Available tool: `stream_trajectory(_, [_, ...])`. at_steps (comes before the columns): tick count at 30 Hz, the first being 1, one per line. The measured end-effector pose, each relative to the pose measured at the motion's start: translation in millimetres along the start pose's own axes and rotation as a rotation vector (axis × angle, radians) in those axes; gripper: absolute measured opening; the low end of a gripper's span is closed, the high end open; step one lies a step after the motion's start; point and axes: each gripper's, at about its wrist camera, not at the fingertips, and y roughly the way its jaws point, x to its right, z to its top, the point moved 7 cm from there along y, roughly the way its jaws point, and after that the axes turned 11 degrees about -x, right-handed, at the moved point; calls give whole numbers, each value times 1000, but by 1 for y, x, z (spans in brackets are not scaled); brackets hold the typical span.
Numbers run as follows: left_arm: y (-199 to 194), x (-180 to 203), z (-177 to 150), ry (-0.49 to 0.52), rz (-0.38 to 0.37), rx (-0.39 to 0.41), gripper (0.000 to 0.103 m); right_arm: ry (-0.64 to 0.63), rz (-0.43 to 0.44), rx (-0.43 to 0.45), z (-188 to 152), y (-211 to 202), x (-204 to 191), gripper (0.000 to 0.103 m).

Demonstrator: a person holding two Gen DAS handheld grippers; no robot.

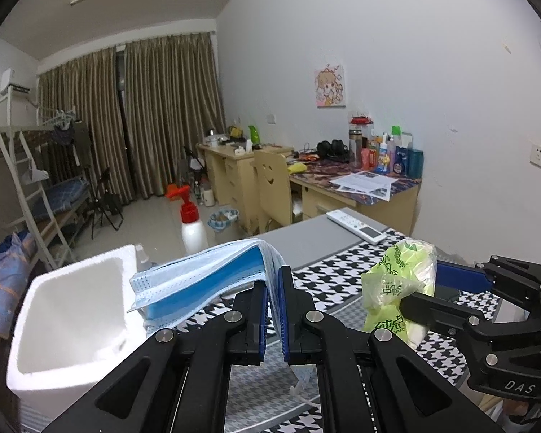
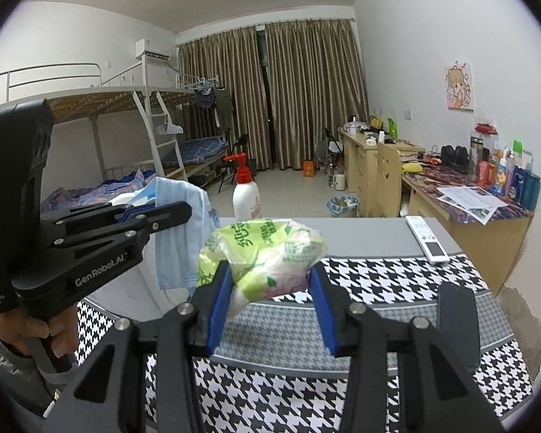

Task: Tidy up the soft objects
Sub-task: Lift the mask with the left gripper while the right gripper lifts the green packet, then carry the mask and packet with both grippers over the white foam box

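My left gripper (image 1: 273, 283) is shut on a stack of blue face masks (image 1: 205, 278) and holds it above the table, just right of an open white foam box (image 1: 72, 310). The masks drape over the fingers in the right wrist view (image 2: 176, 223). My right gripper (image 2: 270, 281) is shut on a green plastic tissue pack (image 2: 263, 252) and holds it above the table. The pack also shows in the left wrist view (image 1: 396, 285), to the right of the masks. The left gripper (image 2: 184, 211) appears at the left of the right wrist view.
The table has a black-and-white houndstooth cloth (image 2: 378, 288). A white remote (image 2: 427, 240) lies at its far right. A white spray bottle with a red top (image 2: 247, 195) stands at the far edge. A black object (image 2: 458, 324) lies on the cloth at right.
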Motion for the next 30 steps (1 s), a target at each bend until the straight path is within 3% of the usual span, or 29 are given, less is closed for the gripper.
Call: stream_trajectory(30, [-21,-24,39,-20,56,105,6,-23,14,71,37,-3,-13,48])
